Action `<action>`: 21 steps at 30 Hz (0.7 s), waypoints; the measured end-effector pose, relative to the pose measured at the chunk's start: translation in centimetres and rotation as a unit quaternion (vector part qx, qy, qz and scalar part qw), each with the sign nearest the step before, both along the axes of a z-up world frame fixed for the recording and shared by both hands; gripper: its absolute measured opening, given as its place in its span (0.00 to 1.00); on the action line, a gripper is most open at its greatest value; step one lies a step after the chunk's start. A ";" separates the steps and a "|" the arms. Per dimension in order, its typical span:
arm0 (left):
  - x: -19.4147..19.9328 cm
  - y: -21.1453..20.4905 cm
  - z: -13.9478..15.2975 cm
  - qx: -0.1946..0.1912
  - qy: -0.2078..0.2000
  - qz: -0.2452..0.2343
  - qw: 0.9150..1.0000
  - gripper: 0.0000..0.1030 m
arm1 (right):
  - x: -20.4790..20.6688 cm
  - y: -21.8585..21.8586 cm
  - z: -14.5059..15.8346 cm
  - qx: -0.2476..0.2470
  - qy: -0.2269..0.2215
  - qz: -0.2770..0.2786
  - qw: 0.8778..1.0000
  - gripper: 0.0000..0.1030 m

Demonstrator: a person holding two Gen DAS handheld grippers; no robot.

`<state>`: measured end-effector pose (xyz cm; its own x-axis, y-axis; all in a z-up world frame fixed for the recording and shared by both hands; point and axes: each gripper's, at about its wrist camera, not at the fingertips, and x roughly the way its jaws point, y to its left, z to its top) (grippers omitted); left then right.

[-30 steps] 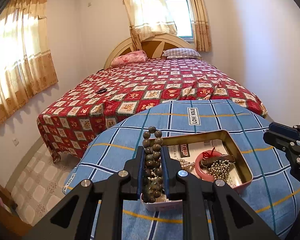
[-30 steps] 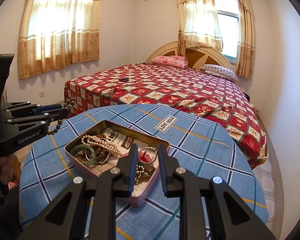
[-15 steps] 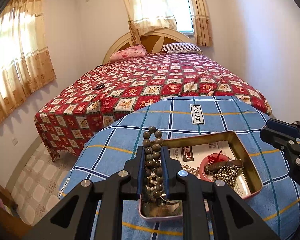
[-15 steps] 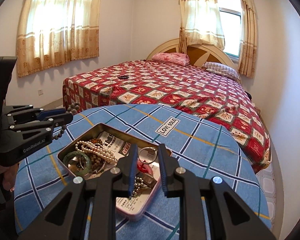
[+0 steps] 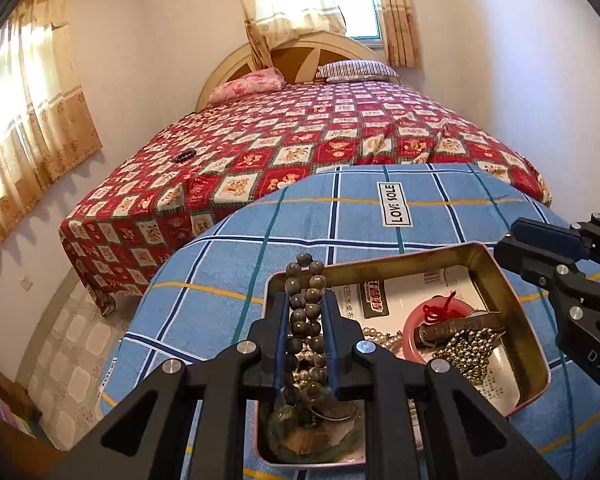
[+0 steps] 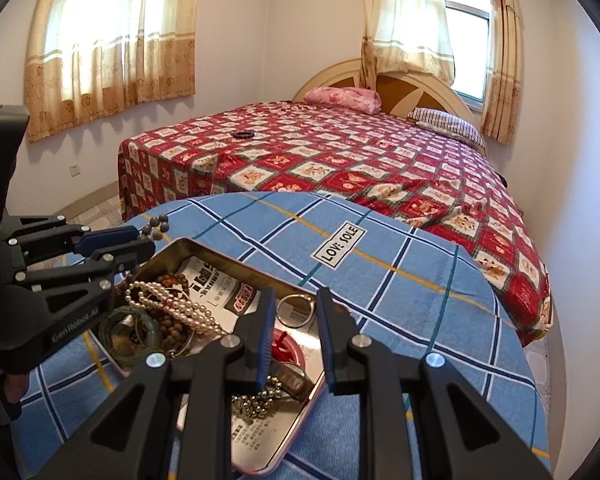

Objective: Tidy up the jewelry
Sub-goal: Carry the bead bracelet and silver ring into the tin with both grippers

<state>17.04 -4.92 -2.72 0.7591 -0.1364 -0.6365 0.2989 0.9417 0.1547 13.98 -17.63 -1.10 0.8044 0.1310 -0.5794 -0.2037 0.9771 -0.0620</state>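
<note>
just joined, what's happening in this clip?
A person with handheld tongs in each hand is sorting jewelry in a metal tin on a blue checked tablecloth. The left tongs are clamped on a strand of dark beads, held over the tin's near corner. The right tongs hover empty over the tin, jaws apart, above a pink bangle and a silvery bead chain.

My left gripper (image 5: 306, 312) is matte black, with two straight fingers (image 5: 281, 332) that carry blue pads on the inner faces. Behind them the black arms spread out like a fork, with triangular openings, and round silver screws sit at each joint. My right gripper (image 6: 293, 320) has the same form: black fingers (image 6: 265, 332), blue ribbed pads, silver screws. From the right camera, the left gripper's side bears grey letters "GenRobot.AI". From the left camera, the right one shows "DAS".
</note>
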 end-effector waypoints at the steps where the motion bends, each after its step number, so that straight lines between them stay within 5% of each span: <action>1: 0.2 -0.1 -0.2 0.001 0.002 -0.001 1.000 0.16 | 0.1 0.0 -0.1 0.000 0.002 0.000 1.000 0.22; 21: 1.4 -1.3 -2.4 0.023 0.035 -0.010 0.999 0.16 | 2.2 0.7 -2.1 -0.014 0.037 0.002 0.999 0.23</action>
<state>18.45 -6.22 -5.11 0.7094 -0.1208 -0.6944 0.3302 0.9273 0.1760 16.16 -16.94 -3.24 0.7589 0.1167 -0.6407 -0.2125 0.9743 -0.0742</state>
